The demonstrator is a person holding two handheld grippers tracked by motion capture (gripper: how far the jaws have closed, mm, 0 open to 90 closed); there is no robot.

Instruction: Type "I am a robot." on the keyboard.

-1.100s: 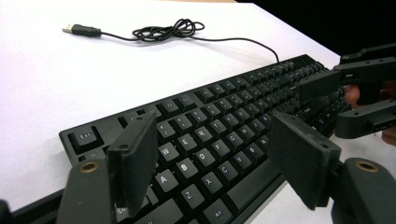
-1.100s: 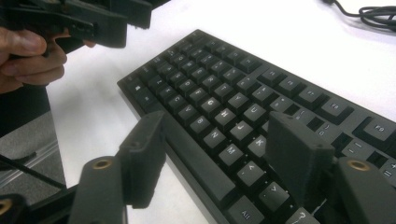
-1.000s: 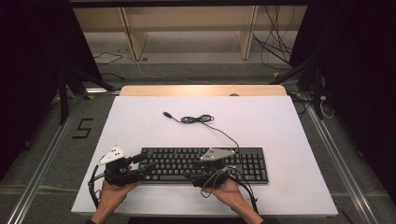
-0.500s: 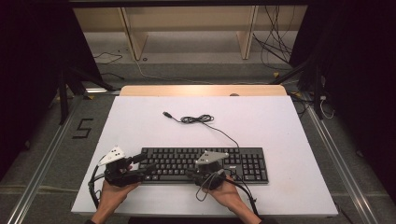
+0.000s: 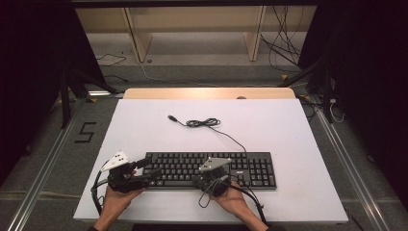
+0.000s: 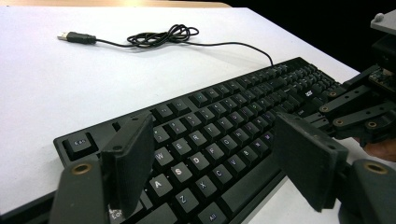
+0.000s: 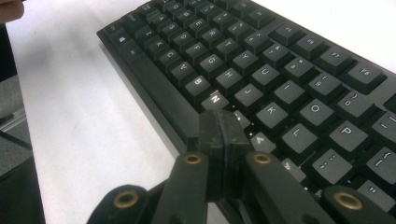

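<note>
A black keyboard [image 5: 211, 169] lies near the front of the white table [image 5: 288, 134]. Its cable [image 5: 202, 123] coils behind it and ends in a USB plug [image 5: 171, 117]. My left gripper [image 5: 146, 172] is at the keyboard's left end, open, its jaws standing wide over the keys [image 6: 215, 149] with nothing gripped. My right gripper [image 5: 201, 177] is over the keyboard's front middle. Its jaws have just been closing and now meet with nothing between them, the tip [image 7: 217, 122] just in front of the N key. The keyboard [image 7: 280, 84] runs away to the upper left in the right gripper view.
The cable [image 6: 159, 37] and plug [image 6: 70, 36] lie loose on bare white table behind the keyboard [image 6: 219, 126]. A wooden strip [image 5: 207, 93] edges the table's far side. Beyond it are floor cables and wooden uprights [image 5: 252, 33].
My right gripper's jaws have gone from wide apart to pressed together, and that hand has shifted slightly left along the keyboard. The left gripper has stayed put.
</note>
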